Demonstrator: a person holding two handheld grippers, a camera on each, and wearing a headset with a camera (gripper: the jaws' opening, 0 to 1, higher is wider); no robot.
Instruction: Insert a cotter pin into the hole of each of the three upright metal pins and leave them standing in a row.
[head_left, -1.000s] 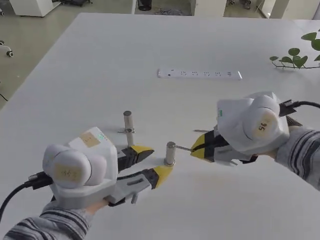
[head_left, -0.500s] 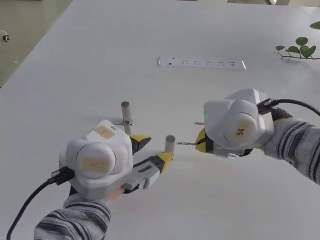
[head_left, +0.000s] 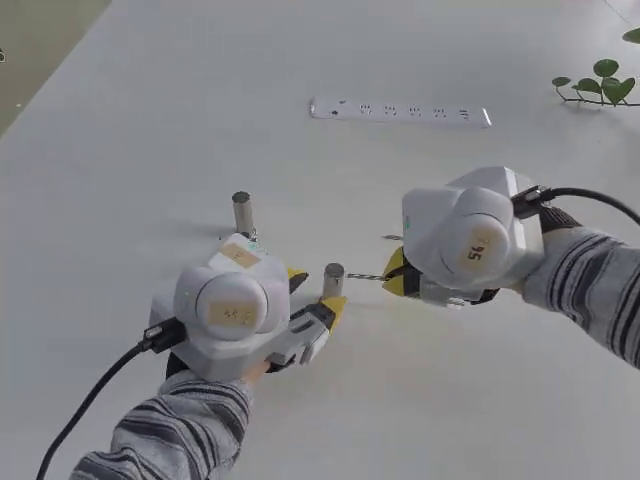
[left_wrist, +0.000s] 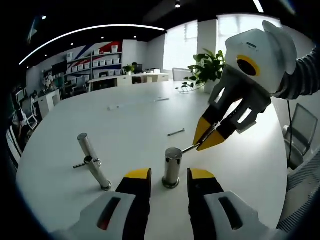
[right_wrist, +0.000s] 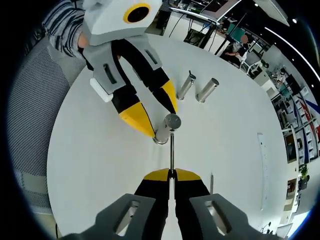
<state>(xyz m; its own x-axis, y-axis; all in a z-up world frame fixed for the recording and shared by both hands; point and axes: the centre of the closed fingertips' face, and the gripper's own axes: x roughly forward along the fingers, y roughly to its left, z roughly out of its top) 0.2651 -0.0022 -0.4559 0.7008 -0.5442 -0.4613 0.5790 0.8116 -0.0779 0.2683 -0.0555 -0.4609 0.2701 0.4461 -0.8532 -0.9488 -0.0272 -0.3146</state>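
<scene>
A short upright metal pin (head_left: 333, 281) stands between the jaws of my left gripper (head_left: 315, 293), which is open; the jaws flank the pin's base (left_wrist: 171, 169). My right gripper (head_left: 393, 276) is shut on a thin cotter pin (head_left: 365, 276) held level, its tip touching the metal pin's top (right_wrist: 172, 121). Two more metal pins (right_wrist: 187, 85) (right_wrist: 207, 90) stand beyond. One of them (left_wrist: 93, 161) has a cotter pin through it. A loose cotter pin (head_left: 392, 237) lies flat on the table behind the right gripper.
A white power strip (head_left: 400, 111) lies across the far side of the white table (head_left: 200, 120). A green plant (head_left: 600, 85) trails in at the far right. Cables run from both grippers toward me.
The head camera has shifted down and nearer. My right gripper has edged left, bringing the cotter pin's tip up to the metal pin. The left gripper stays around that pin.
</scene>
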